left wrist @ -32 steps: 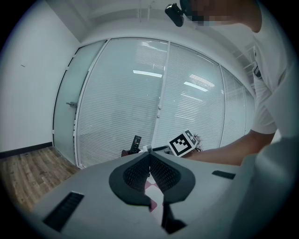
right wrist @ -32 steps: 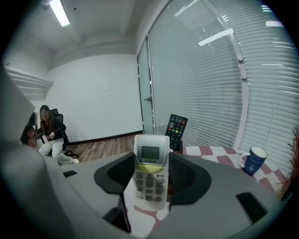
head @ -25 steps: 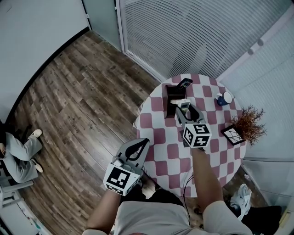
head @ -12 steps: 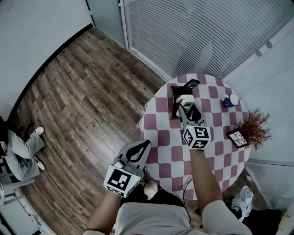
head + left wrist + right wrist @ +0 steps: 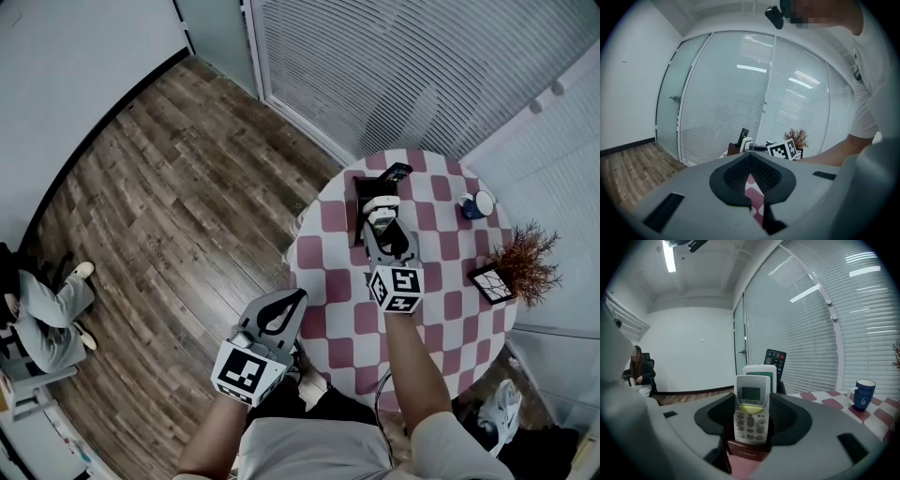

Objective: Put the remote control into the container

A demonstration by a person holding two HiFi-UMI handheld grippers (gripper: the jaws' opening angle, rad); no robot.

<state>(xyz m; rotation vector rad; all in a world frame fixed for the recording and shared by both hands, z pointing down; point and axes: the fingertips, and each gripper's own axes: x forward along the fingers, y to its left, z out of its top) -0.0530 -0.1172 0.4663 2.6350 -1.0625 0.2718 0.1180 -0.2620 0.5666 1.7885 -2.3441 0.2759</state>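
Right gripper view: right hand-held gripper (image 5: pixel 751 401) grasps a slim white plastic remote control (image 5: pixel 751 420) upright, screen end up, at the brown boxy container (image 5: pixel 747 453); left hand-held gripper (image 5: pixel 750 153) clenched.

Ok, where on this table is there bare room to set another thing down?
On the table, bare cloth lies along the near-left edge and between the right arm and the small frame. A narrower gap separates container and mug. Crowded: the container, where the right gripper holds the white remote, and by the plant.
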